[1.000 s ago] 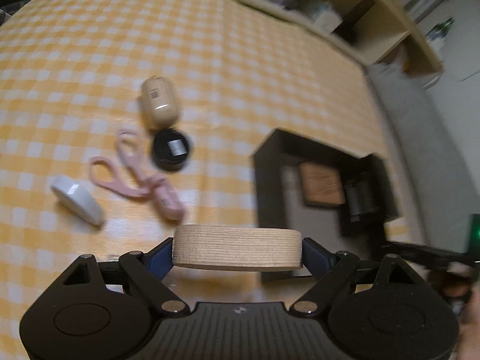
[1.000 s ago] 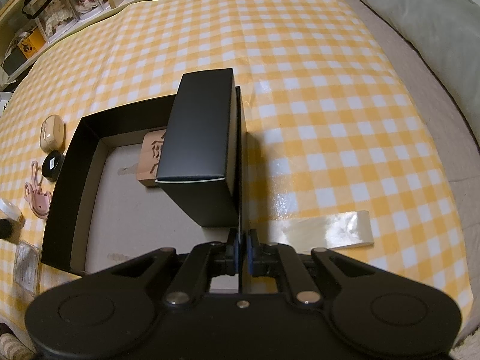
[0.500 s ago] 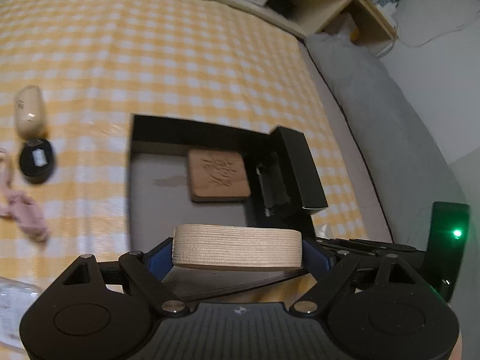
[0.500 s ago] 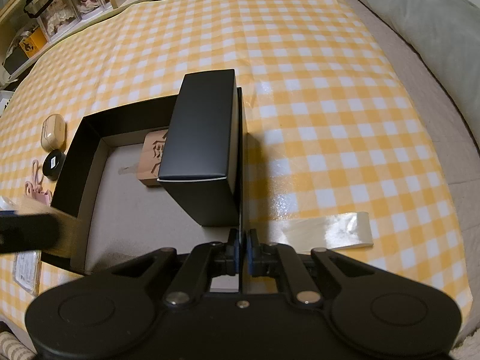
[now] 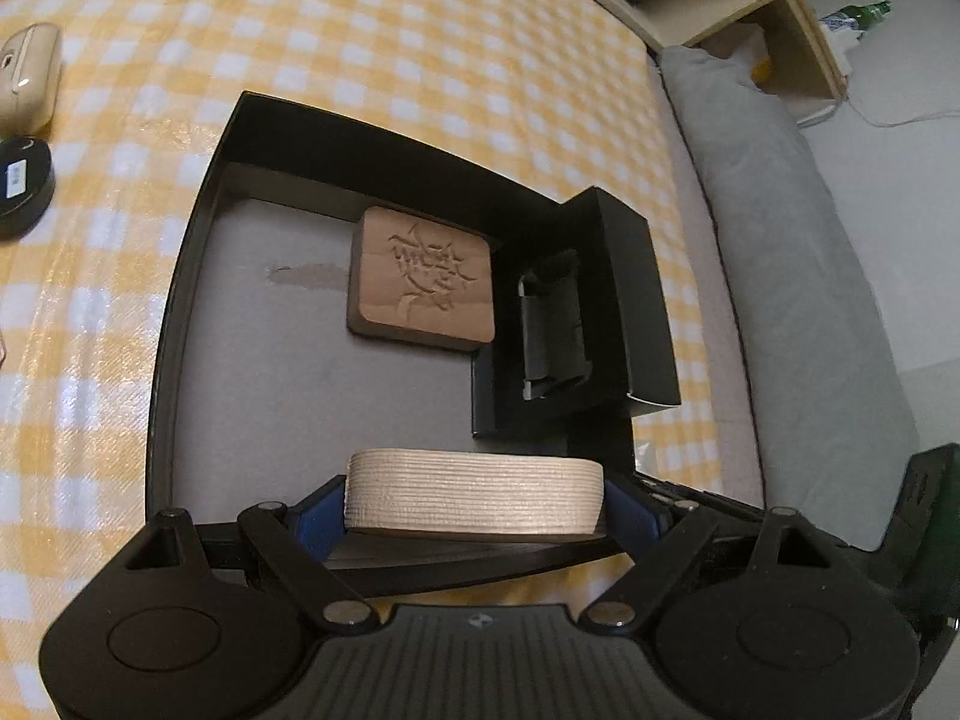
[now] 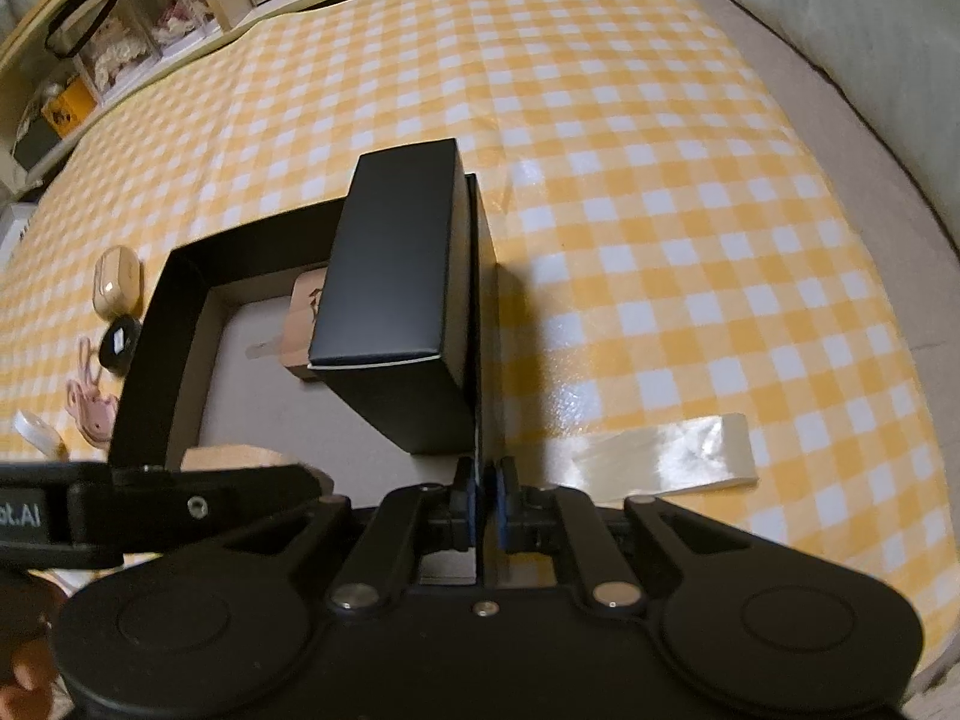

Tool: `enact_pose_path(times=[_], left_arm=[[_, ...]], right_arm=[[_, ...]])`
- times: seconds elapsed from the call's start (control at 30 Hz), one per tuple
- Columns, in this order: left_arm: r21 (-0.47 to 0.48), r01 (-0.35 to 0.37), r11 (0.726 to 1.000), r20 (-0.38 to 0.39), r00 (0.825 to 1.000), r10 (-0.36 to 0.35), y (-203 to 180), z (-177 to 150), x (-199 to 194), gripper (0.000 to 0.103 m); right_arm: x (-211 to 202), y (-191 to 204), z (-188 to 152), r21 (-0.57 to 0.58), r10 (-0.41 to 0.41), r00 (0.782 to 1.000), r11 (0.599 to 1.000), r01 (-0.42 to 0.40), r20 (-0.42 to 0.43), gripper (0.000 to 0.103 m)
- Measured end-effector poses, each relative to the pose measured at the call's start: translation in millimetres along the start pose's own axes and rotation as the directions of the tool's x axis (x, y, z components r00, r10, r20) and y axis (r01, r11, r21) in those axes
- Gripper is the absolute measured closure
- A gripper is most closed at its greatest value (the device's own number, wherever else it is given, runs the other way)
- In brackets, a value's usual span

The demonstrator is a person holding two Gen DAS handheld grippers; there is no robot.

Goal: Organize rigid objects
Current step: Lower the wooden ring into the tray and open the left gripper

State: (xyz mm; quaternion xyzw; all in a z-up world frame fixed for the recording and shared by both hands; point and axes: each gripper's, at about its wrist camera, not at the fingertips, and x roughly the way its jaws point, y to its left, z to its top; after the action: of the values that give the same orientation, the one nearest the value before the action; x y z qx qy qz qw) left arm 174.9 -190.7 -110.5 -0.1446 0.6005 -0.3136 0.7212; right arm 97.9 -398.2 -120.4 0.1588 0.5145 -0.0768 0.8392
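Note:
My left gripper (image 5: 474, 501) is shut on a round pale wooden disc (image 5: 474, 498) and holds it over the near edge of a black open box (image 5: 180, 276). Inside the box lie a carved wooden block (image 5: 423, 279) and a small black carton (image 5: 600, 312) against the right wall. My right gripper (image 6: 485, 498) is shut on the box's right wall (image 6: 478, 324). In the right wrist view the left gripper (image 6: 180, 504) comes in from the left with the disc (image 6: 240, 457) over the box's near left corner.
On the yellow checked cloth left of the box lie a beige earbud case (image 5: 27, 75), a black round tin (image 5: 21, 186), a pink clip (image 6: 90, 405) and a white object (image 6: 39, 432). A tape strip (image 6: 666, 459) is stuck right of the box. A grey cushion (image 5: 798, 276) lies beyond.
My left gripper has carried the disc to the right, from above the loose items to over the black box. The right gripper has kept its hold on the box wall.

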Motion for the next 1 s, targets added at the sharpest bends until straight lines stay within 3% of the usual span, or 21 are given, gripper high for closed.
enact_pose_path(times=[0.4, 0.53, 0.77, 0.87, 1.0], left_arm=[[0.087, 0.001, 0.996, 0.027, 1.0, -0.003, -2, -8, 4, 0.015], [0.151, -0.011, 0.988, 0.05, 0.999, 0.004, -4, -14, 7, 0.015], [0.172, -0.041, 0.984, 0.062, 0.998, 0.031, -5, -17, 14, 0.015], [0.15, 0.004, 0.989, 0.05, 0.999, -0.012, -2, -16, 14, 0.014], [0.117, 0.113, 0.987, -0.004, 0.994, -0.113, 1, -14, 13, 0.0]], right_arm=[[0, -16, 1, 0.115, 0.08, 0.997, 0.99, -0.08, -0.001, 0.092], [-1, -16, 2, 0.111, 0.079, 0.997, 0.991, -0.079, 0.007, 0.093], [-2, -16, 1, 0.107, 0.076, 0.997, 0.991, -0.077, 0.01, 0.093], [-3, -18, 1, 0.11, 0.074, 0.997, 0.991, -0.075, 0.011, 0.093], [-3, -19, 1, 0.12, 0.072, 0.997, 0.99, -0.073, 0.014, 0.093]])
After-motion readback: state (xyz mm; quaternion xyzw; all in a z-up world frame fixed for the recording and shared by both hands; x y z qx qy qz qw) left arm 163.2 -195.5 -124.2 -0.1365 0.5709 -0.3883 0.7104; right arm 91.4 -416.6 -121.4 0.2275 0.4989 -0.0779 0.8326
